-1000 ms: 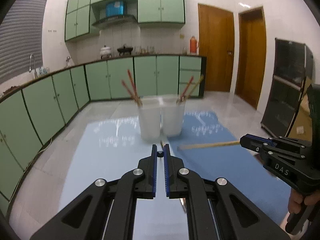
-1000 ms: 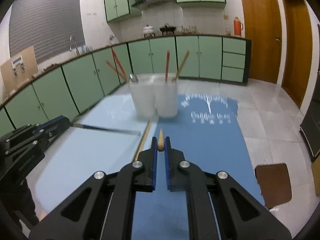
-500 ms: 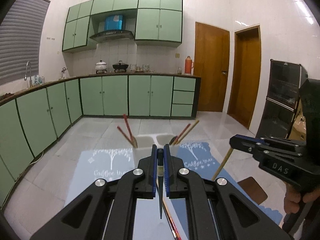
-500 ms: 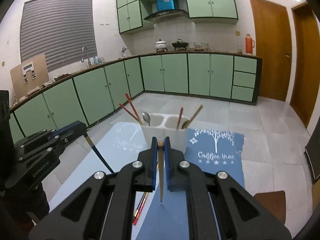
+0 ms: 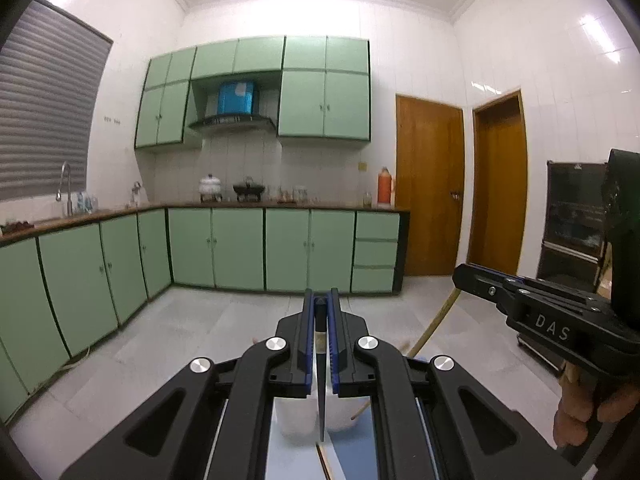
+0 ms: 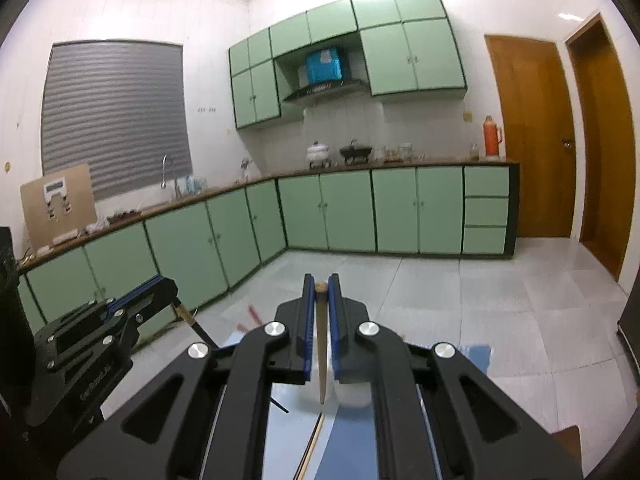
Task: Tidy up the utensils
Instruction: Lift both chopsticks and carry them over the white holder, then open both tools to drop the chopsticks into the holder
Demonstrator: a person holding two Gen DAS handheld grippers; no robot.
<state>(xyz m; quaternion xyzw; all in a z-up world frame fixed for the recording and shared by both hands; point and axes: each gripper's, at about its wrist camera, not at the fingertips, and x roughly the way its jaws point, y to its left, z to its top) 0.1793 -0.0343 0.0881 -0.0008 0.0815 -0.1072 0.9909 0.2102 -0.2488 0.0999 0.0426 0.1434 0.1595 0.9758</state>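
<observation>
A home kitchen: pale green base cabinets (image 5: 240,248) run along two walls under a wooden worktop (image 6: 400,162); matching wall cupboards (image 5: 324,88) flank a range hood (image 5: 234,122); a tap (image 5: 64,184) stands beneath the shuttered window (image 6: 116,116); pots (image 5: 210,188) and an orange flask (image 6: 493,136) sit near two wooden doors (image 5: 430,184).

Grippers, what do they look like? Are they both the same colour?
Yes. The left gripper and right gripper are black, angular frames with cut-out holes, round silver bolts and ribbed blue pads inside the fingers. The right one has white letters, DAS, on its side. A bare hand grips it.
</observation>
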